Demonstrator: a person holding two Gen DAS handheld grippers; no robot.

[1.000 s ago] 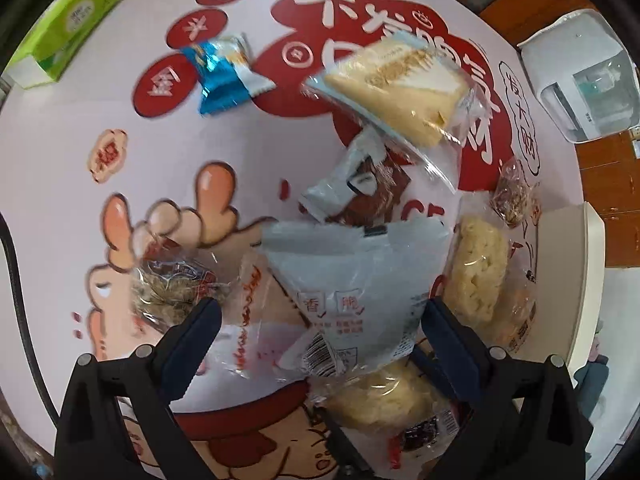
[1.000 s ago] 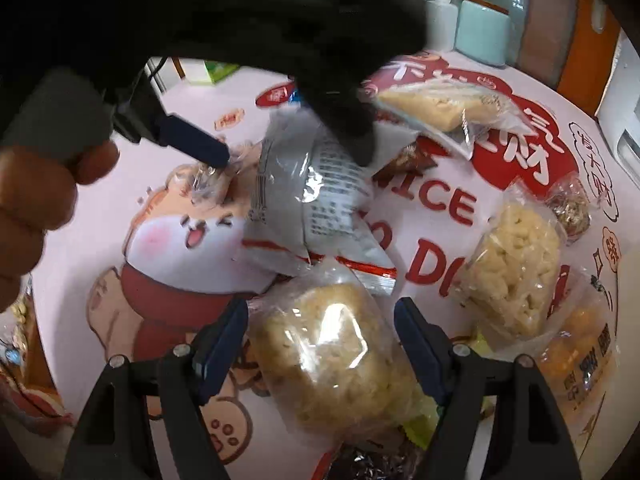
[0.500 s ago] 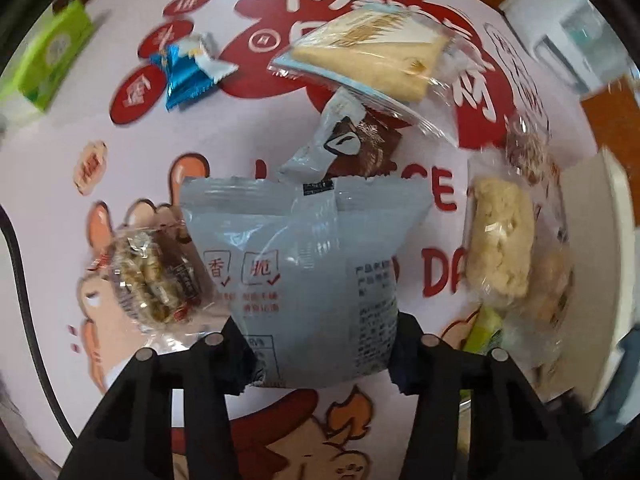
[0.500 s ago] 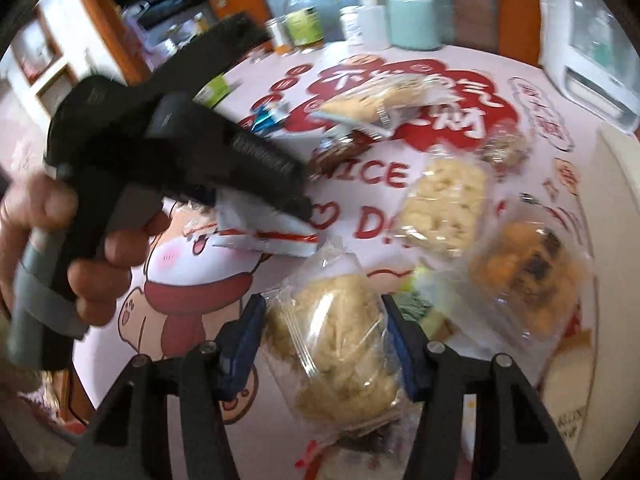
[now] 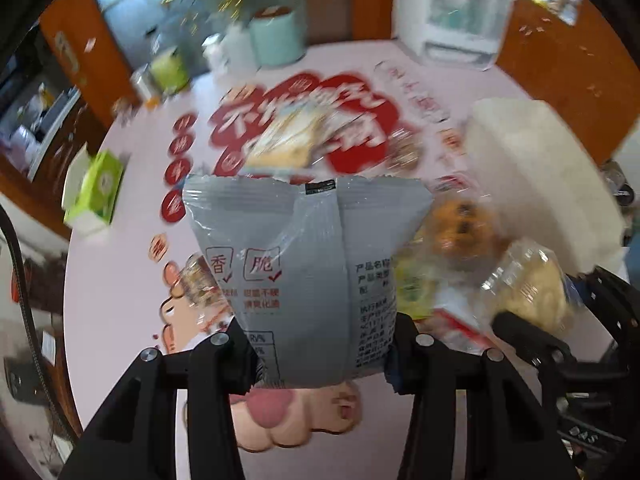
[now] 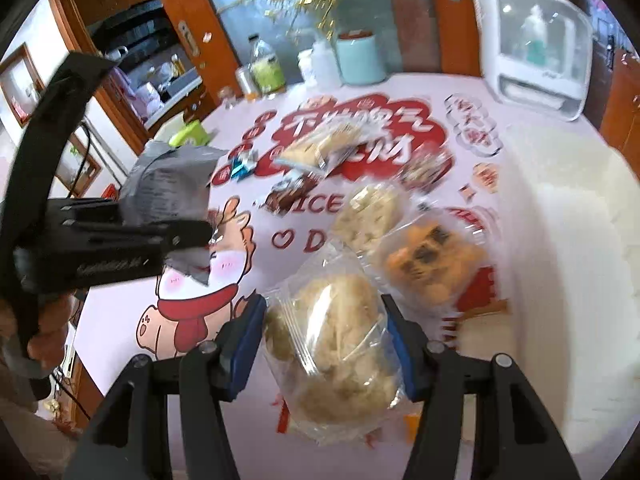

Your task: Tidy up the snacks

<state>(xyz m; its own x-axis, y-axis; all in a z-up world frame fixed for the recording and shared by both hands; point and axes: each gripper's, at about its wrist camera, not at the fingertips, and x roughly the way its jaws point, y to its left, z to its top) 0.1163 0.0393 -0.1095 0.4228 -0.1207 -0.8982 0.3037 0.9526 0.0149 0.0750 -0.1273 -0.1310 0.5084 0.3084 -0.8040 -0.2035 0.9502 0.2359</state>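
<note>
My left gripper (image 5: 318,354) is shut on a grey snack bag (image 5: 308,276) and holds it upright above the table; it also shows at the left of the right wrist view (image 6: 168,192). My right gripper (image 6: 324,344) is shut on a clear packet of pale puffed cake (image 6: 332,352), lifted off the table; the packet also shows in the left wrist view (image 5: 536,288). A white box (image 6: 568,248) stands at the right. On the table lie an orange cake packet (image 6: 432,264), a pale rice cake packet (image 6: 372,212), a sandwich cake packet (image 6: 320,146), a brown wrapper (image 6: 292,192) and a blue candy wrapper (image 6: 242,166).
A round table with a pink and red printed cloth (image 6: 120,328). At the back stand a teal canister (image 6: 358,60), bottles (image 6: 266,66) and a white appliance (image 6: 532,44). A green tissue box (image 5: 94,192) sits at the left edge. A small nut packet (image 5: 198,284) lies behind the grey bag.
My left gripper closed on the grey bag and raised it, tilting up. My right gripper closed on the puffed cake packet and lifted it toward the white box.
</note>
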